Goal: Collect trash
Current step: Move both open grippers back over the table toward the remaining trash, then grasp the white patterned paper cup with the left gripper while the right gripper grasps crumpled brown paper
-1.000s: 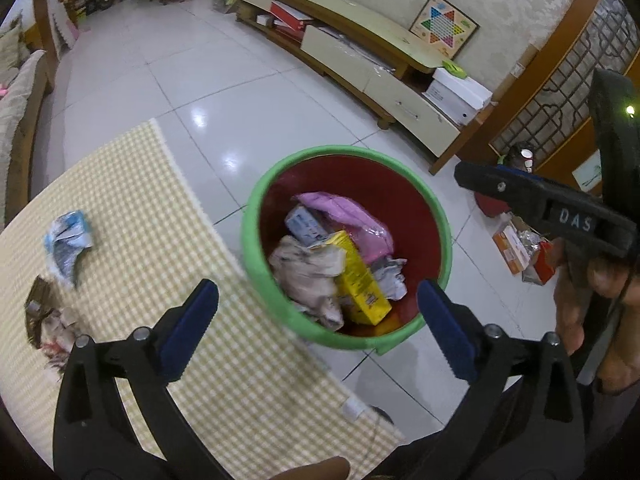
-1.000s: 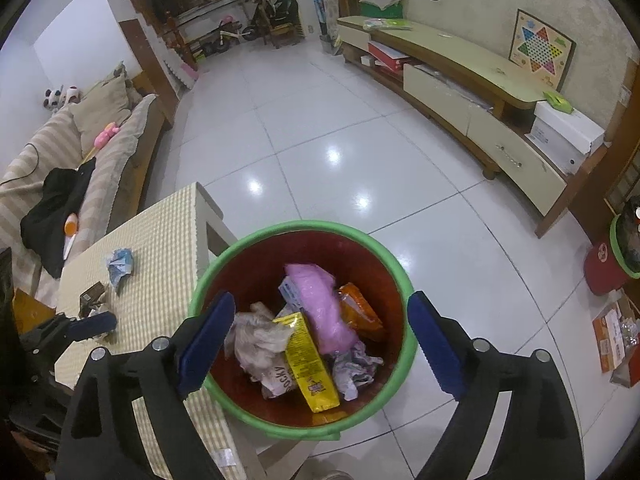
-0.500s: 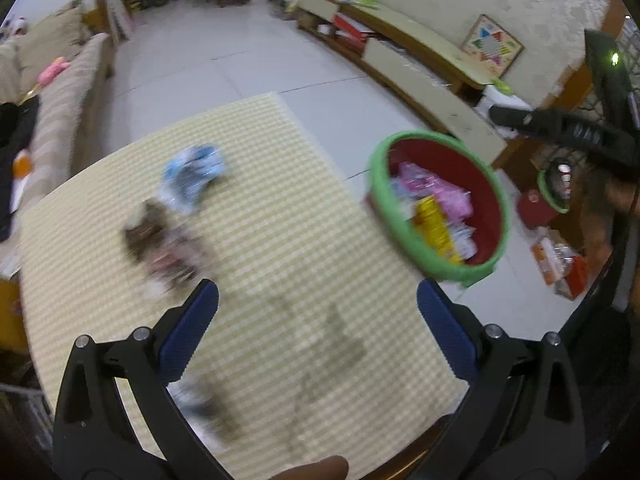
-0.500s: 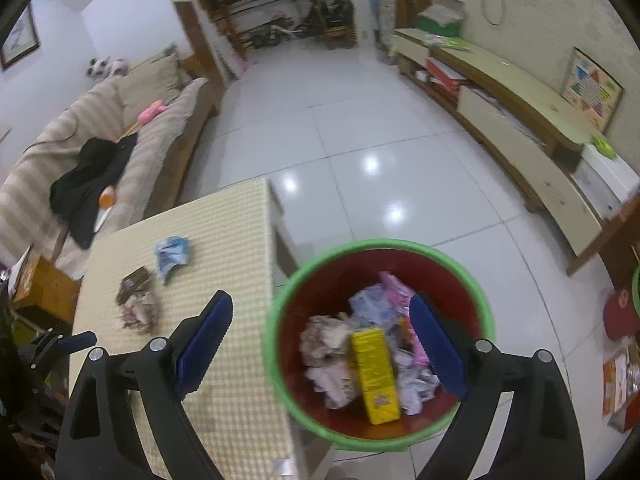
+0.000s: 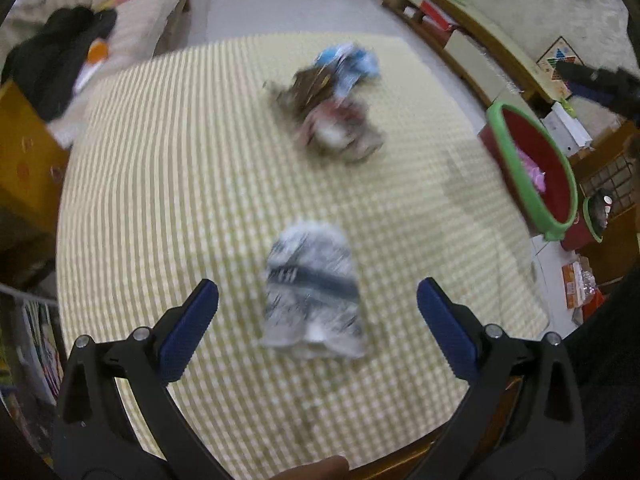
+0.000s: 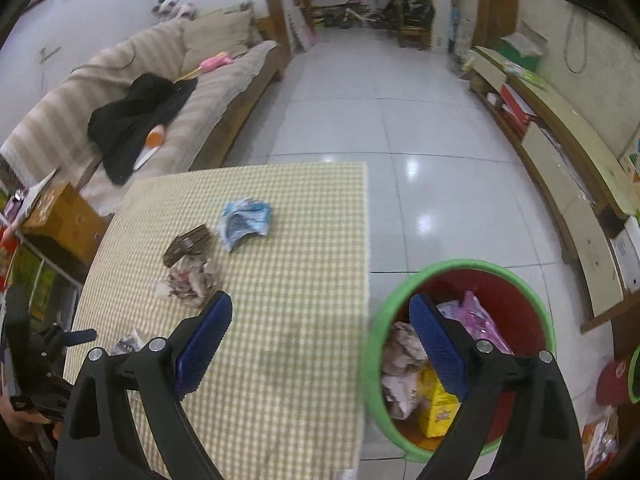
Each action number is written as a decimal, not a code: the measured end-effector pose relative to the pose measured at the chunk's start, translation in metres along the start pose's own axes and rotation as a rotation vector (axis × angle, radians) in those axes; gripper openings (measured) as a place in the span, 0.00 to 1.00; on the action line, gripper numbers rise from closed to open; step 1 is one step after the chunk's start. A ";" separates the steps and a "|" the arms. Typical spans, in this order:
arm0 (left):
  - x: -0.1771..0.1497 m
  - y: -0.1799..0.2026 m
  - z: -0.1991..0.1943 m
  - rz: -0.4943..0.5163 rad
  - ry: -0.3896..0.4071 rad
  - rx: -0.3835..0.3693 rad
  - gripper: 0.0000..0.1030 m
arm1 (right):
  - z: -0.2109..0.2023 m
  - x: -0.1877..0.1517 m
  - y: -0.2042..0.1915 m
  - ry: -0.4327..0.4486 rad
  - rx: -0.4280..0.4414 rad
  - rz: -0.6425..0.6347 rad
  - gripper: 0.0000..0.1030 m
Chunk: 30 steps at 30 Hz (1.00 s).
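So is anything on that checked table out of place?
Yes: crumpled wrappers lie loose on the table, a blue one, a brown one and a wad, plus a grey-white one nearer. The bin beside it already holds rubbish.

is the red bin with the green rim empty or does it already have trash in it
Partly filled. The right wrist view looks into the bin: crumpled paper, a pink bag and a yellow packet lie inside.

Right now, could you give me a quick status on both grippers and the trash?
Left gripper open over white wrapper. Right gripper open, empty. Three pieces left on table. Path clear.
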State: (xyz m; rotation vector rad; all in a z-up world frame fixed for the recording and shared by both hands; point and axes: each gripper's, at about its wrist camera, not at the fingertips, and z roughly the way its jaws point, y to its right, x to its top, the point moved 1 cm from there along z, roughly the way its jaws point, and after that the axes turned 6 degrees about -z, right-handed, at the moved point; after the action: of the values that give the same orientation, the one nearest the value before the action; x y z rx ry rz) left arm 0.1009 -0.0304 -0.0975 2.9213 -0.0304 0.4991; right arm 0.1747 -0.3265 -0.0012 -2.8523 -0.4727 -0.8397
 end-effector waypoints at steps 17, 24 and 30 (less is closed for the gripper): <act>-0.004 -0.008 0.053 -0.005 -0.025 0.025 0.78 | 0.049 0.003 -0.050 -0.041 0.001 -0.108 0.85; -0.007 -0.028 0.041 -0.042 0.008 0.001 0.59 | 0.083 -0.001 -0.092 -0.100 0.102 -0.173 0.85; -0.011 -0.047 0.022 -0.062 0.036 0.018 0.58 | 0.098 0.001 -0.133 -0.081 0.126 -0.246 0.86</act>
State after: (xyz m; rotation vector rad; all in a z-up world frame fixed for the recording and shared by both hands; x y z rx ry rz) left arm 0.1001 0.0120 -0.1300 2.9196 0.0691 0.5444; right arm 0.1810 -0.1797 -0.0779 -2.7560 -0.8684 -0.7033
